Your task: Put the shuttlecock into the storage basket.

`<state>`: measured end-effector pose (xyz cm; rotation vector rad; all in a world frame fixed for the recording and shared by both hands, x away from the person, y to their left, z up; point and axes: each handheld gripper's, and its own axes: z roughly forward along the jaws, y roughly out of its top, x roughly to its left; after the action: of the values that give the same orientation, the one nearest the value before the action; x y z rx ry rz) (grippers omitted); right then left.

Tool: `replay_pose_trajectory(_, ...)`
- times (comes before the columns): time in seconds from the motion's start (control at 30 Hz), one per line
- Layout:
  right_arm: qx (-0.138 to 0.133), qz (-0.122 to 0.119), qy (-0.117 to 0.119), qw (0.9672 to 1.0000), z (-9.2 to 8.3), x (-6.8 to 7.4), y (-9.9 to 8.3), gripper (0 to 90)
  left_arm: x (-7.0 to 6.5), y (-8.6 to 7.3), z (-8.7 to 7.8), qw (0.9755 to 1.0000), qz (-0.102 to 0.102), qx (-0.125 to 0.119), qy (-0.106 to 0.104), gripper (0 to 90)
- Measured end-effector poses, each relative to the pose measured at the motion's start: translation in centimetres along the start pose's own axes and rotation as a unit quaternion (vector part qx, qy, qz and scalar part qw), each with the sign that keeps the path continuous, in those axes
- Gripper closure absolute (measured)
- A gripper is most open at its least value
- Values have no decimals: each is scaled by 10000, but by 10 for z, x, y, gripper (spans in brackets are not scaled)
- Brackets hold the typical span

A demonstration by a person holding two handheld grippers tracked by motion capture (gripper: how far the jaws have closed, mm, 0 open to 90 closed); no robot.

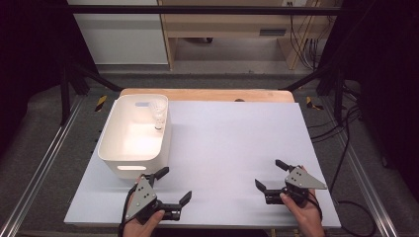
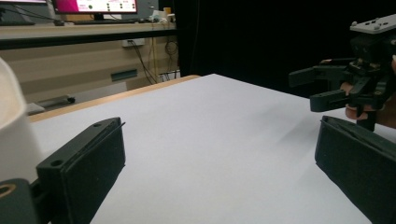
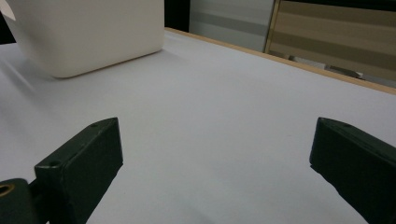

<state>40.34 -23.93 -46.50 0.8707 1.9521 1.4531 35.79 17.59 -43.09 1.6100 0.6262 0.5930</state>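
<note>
A white plastic bin (image 1: 114, 143) stands at the left of the white tabletop (image 1: 232, 143). Inside it, against the far right wall, a small clear glass piece (image 1: 159, 117) catches the light. My left gripper (image 1: 176, 183) rests just in front of the bin's near right corner, open and holding nothing. My right gripper (image 1: 268, 173) lies at the near right of the table, also open and empty. The left gripper view has its own jaws wide apart (image 2: 219, 158), the bin's wall (image 2: 11, 121) at the left edge and the right gripper (image 2: 322, 86) farther off. From the right gripper (image 3: 217, 154) the bin (image 3: 88, 32) stands ahead to the left.
A wooden strip (image 1: 207, 94) borders the table's far edge. Black frame bars stand at both sides, and cables (image 1: 346, 143) trail over the floor at the right. Wooden furniture (image 1: 237, 24) sits behind. A lit monitor (image 2: 93, 5) stands on a desk in the left gripper view.
</note>
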Motion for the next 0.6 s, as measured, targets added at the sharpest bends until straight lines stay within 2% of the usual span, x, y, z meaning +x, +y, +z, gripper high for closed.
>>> replay_pose_trajectory(0.3,9,-13,-1,10000,1,0,0,26,14,-4,-22,9997,-44,-172,180,14)
replay_pose_trajectory(0.6,17,-5,-3,10000,1,0,-1,26,31,-3,-35,9986,159,-270,415,15)
